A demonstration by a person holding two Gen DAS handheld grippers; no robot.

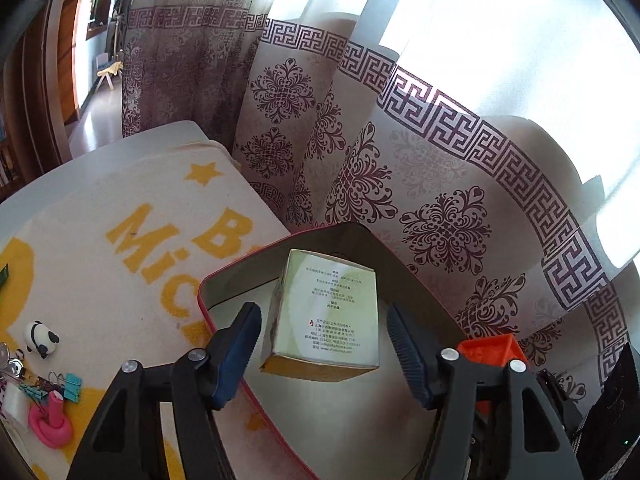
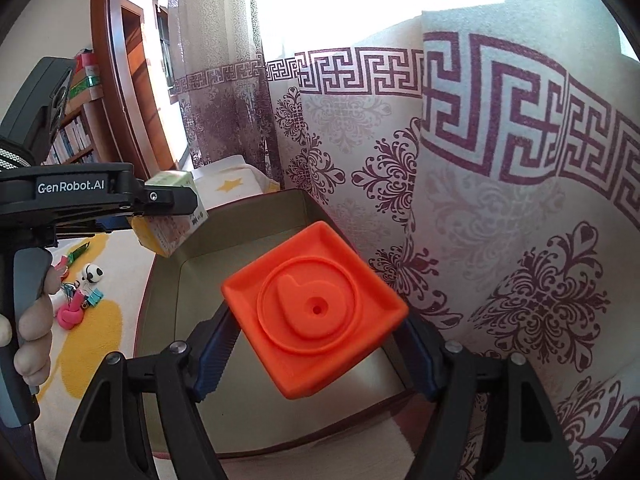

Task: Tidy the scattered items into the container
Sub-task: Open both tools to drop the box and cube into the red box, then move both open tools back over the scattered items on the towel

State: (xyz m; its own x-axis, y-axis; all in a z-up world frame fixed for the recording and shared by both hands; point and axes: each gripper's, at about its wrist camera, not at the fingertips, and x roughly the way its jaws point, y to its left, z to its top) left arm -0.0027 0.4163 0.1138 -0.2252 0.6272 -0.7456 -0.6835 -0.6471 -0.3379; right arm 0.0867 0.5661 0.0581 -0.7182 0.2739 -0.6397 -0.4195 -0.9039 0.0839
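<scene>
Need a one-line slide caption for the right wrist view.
Right gripper holds an orange square piece over the open tin.

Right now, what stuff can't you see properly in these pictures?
- Left wrist view: the small print on the box is too tiny to read.
- Left wrist view: the orange block is mostly hidden behind the left gripper finger.
- Right wrist view: the tin's floor is largely covered by the orange block.
- Left wrist view: the clips pile is cut off by the frame edge.
</scene>
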